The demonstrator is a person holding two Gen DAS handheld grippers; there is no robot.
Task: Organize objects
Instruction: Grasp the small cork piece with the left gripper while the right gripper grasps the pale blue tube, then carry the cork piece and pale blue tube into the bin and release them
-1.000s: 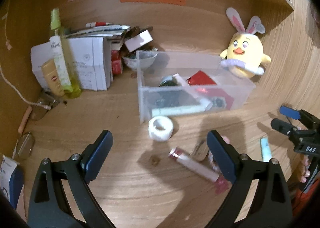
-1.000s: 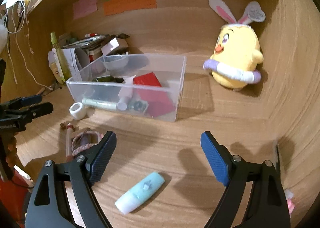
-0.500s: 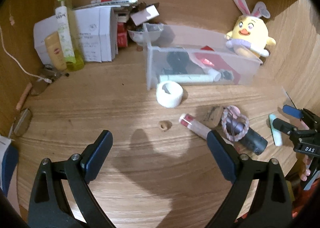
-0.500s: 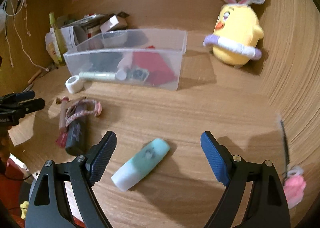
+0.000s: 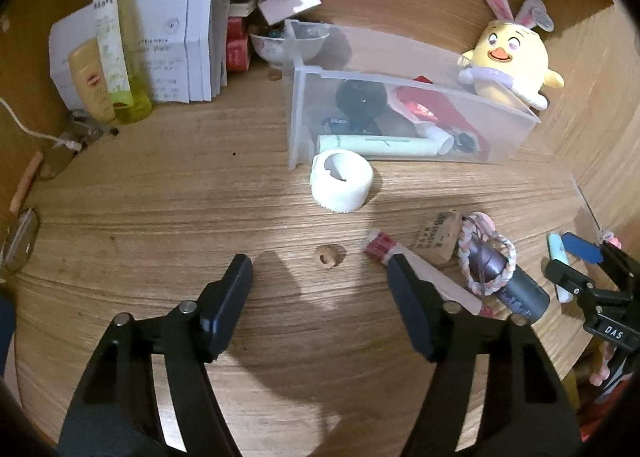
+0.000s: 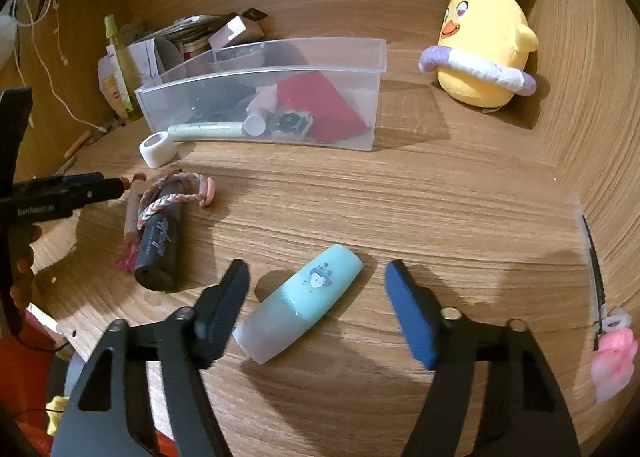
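A clear plastic bin [image 5: 404,75] [image 6: 372,57] holds several items, among them a pale green tube and a red pouch. A white tape roll [image 5: 341,186] [image 6: 157,149] lies at its near corner. My left gripper [image 5: 320,285] is open and empty, low over a small wooden bead [image 5: 327,255]; its right finger overlaps a pink tube [image 5: 434,277]. Beside the tube lie a cork [image 5: 438,237] and a dark bottle with a braided pink cord [image 5: 505,278] [image 6: 158,241]. My right gripper [image 6: 316,297] is open, its fingers on either side of a mint highlighter [image 6: 300,307].
A yellow bunny-eared plush [image 5: 510,57] [image 6: 482,53] sits right of the bin. Boxes, a green spray bottle [image 5: 116,57] and a bowl [image 5: 286,43] crowd the back left. A pink-ended item [image 6: 610,353] lies at the right wall. Wooden walls close the back and sides.
Both grippers have dropped lower and tilted toward the desk. My left one now frames the bead; my right one has closed in around the mint highlighter. Both stay open.
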